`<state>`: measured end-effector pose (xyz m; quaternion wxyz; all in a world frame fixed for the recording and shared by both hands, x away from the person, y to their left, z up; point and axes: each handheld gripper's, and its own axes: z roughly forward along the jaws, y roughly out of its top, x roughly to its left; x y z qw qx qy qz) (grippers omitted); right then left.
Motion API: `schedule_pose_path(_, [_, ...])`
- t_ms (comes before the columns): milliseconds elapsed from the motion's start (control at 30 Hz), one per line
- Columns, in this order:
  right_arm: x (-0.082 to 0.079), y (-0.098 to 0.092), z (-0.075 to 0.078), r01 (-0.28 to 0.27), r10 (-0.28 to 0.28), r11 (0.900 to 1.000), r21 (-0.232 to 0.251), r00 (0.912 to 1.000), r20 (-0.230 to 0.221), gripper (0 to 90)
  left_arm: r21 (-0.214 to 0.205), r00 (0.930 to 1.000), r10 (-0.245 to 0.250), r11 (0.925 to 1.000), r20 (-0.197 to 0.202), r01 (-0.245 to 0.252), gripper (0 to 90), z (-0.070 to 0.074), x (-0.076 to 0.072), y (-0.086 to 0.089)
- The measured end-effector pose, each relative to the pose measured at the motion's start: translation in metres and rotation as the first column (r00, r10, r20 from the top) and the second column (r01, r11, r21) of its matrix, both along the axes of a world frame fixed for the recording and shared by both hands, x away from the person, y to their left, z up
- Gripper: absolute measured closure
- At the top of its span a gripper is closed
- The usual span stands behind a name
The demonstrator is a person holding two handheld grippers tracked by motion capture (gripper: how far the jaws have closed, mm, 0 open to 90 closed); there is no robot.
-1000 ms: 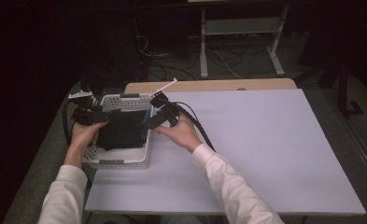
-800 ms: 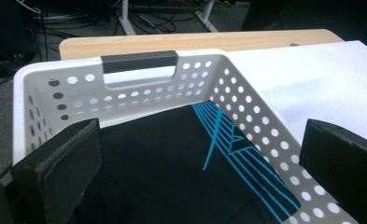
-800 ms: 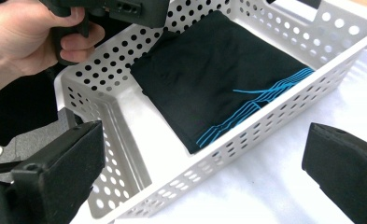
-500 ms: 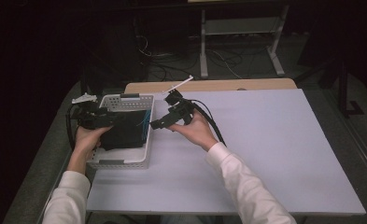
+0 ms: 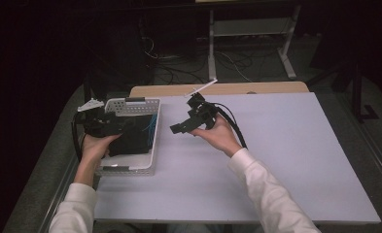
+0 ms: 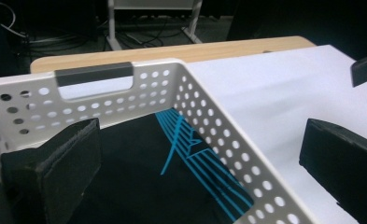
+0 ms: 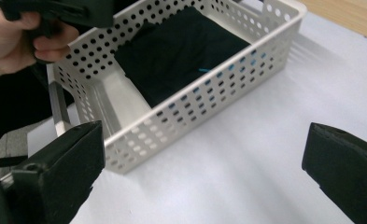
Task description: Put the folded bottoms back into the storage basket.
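The black folded garment with blue stripes (image 5: 132,138) lies inside the white perforated plastic basket (image 5: 130,167), and the right gripper (image 5: 179,128) has pulled clear over the table, both grippers' jaws released, so packing looks finished.

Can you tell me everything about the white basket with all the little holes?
The basket is white, looks like plastic, and has rows of round holes in its walls and a grey handle at each short end. It sits upright on the table's left part. A folded black cloth with blue stripes lies inside. The left gripper hangs open over it, one jaw inside the wall. The right gripper is apart, over the table.
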<state>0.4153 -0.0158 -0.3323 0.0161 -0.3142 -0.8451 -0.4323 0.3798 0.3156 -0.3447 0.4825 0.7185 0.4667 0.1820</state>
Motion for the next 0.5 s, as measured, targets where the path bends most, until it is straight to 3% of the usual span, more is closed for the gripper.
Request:
schedule_pose_path(167, [-0.001, -0.015, -0.001, 0.008, -0.008, 1.0000, -0.002, 0.9999, 0.013, 0.0, 0.018, 1.0000, 0.000, 0.9998, 0.010, 0.000, 0.0, 0.000, -0.005, -0.005])
schedule_pose_path(500, [-0.005, -0.041, -0.006, 0.023, -0.024, 0.9997, 0.013, 0.9990, 0.037, 0.0, 0.017, 0.9988, -0.015, 0.9998, 0.047, 0.014, 0.0, 0.000, -0.020, -0.017])
